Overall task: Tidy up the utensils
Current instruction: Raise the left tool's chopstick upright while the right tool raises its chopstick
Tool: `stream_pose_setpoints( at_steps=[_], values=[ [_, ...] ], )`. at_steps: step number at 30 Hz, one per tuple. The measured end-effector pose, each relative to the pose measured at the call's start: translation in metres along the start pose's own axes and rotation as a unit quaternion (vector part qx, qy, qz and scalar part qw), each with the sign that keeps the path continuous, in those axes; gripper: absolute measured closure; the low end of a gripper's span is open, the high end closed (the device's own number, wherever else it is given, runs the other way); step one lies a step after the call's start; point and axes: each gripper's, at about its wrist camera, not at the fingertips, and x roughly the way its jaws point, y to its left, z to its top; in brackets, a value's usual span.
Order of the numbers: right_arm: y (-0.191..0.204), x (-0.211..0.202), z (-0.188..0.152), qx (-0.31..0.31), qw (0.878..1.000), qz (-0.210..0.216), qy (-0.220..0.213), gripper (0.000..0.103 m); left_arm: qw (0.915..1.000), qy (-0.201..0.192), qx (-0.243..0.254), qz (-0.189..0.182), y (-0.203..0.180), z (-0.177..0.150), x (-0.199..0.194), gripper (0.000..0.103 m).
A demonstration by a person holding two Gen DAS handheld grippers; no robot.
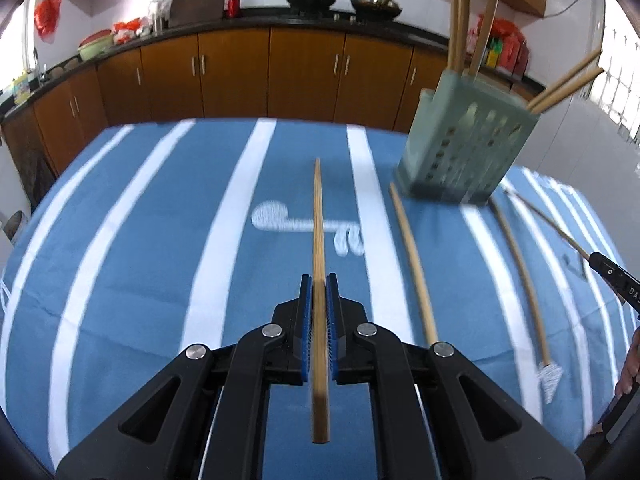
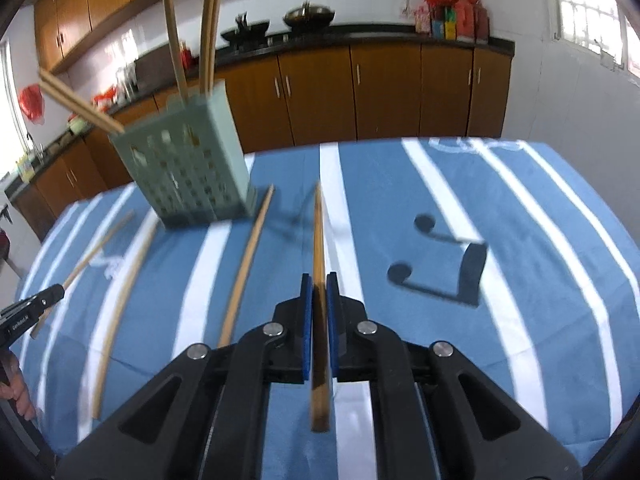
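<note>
Bamboo all round — one chopstick (image 1: 319, 280) pinched between the left gripper (image 1: 319, 292) fingers, another chopstick (image 2: 319, 280) clamped in the right gripper (image 2: 319, 292), both running straight forward along the fingers and off the blue striped cloth (image 1: 160, 260) on the worktop. Green slotted holder (image 1: 464, 148) standing just ahead, already stuffed with chopsticks leaning every way. Two loose chopsticks (image 1: 412, 256) lying flat beside its base. Best bet, probably: tilt each stick tip-down above the holder's open top, aim for a gap between the leaning ones, then let go only once the tip sits well inside — no dropping from high. One gripper at a time, to avoid clashing over the rim.
</note>
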Motion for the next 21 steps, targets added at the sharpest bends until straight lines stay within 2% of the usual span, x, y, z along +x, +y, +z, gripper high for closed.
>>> stream_pose_setpoints(
  at_steps=[12,21],
  values=[
    [-0.005,-0.059,0.039,0.007,0.994,0.008,-0.11,0.095,0.9941,-0.104,0.0,-0.032,-0.005,0.044,-0.065,0.096],
    [-0.002,-0.067,0.048,0.003,0.992,0.008,-0.126,0.095,0.9927,-0.116,0.012,-0.031,-0.009,0.054,-0.068,0.096]
  ],
)
